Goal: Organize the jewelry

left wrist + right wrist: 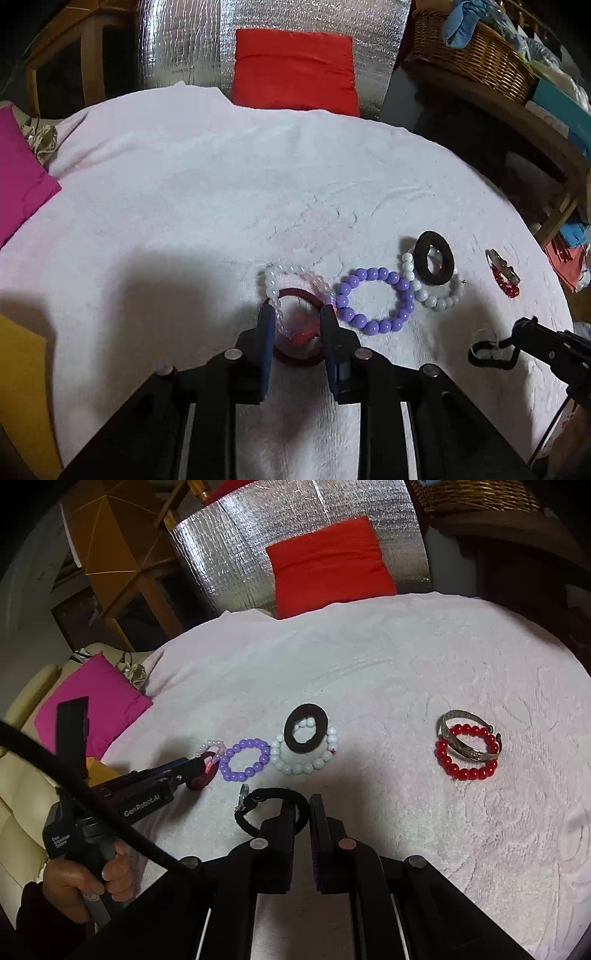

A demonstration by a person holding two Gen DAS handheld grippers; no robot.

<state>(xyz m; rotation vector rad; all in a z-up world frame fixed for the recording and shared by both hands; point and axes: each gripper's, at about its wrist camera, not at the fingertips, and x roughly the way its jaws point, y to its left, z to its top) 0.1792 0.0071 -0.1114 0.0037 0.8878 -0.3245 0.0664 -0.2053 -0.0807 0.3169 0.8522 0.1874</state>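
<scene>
Left tongs (297, 312) stand released astride the dark red bangle (300, 354) and clear bead bracelet (275, 284) (both lying on the bench (184, 192)). Right tongs (303, 805) clenched on the black cord bracelet (258, 805).

We are holding the left gripper (297, 314) low in the centre of its own wrist view, fingers pointing up the frame and standing slightly apart. In the right wrist view it is reaching in from the lower left, our left hand (83, 880) wrapping its handle near the bottom left corner. We are keeping the right gripper (303, 805) at lower centre there, jaws closed together, angling downward.
</scene>
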